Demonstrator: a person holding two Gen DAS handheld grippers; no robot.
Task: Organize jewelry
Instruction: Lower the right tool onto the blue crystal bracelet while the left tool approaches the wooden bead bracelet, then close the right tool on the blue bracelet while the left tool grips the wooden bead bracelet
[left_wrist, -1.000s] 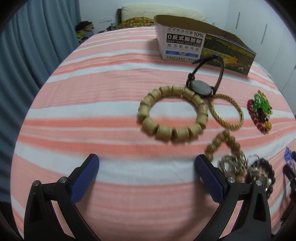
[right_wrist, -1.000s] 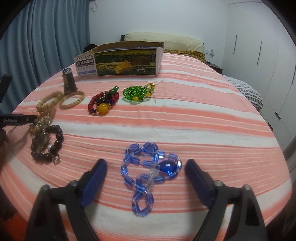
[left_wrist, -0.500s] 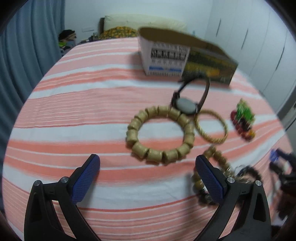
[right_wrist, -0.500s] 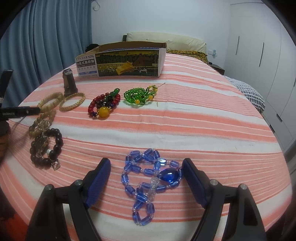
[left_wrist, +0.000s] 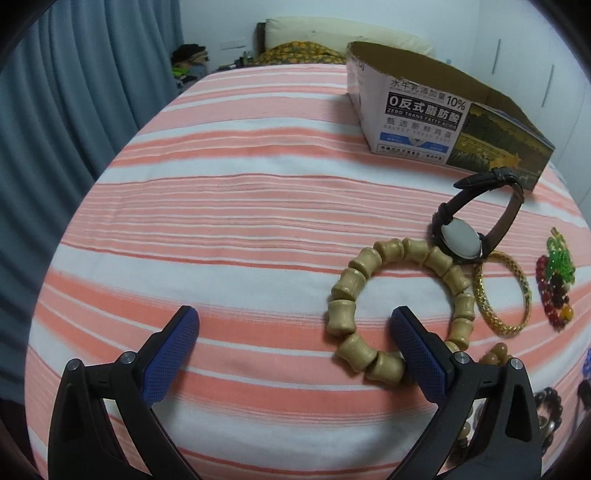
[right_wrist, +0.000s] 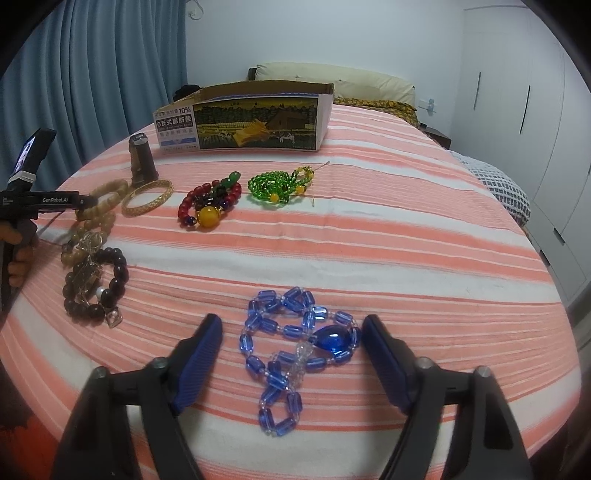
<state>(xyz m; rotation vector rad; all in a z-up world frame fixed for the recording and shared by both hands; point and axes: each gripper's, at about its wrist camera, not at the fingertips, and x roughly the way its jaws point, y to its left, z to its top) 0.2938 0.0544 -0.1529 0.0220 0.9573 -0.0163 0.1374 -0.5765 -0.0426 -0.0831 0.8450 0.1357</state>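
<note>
Jewelry lies on a pink-and-white striped bed cover. My left gripper (left_wrist: 295, 325) is open, low over the cover; its right finger (left_wrist: 417, 350) reaches inside the ring of a tan wooden bead bracelet (left_wrist: 347, 291). A brown watch (left_wrist: 460, 240) and a gold bangle (left_wrist: 495, 321) lie just beyond. My right gripper (right_wrist: 291, 336) is open, with its fingers on either side of a blue glass bead necklace (right_wrist: 295, 347). An open cardboard box (right_wrist: 255, 122) stands at the far side and also shows in the left wrist view (left_wrist: 417, 125).
A red bead bracelet with a yellow bead (right_wrist: 207, 203), a green bead necklace (right_wrist: 277, 186) and a dark bead bracelet (right_wrist: 92, 288) tangled with metal chain lie mid-bed. Blue curtains hang at the left, white wardrobes at the right, pillows behind the box.
My left gripper has shifted left and forward, so the wooden bracelet now sits at its right finger instead of ahead. My right gripper has moved forward around the blue necklace.
</note>
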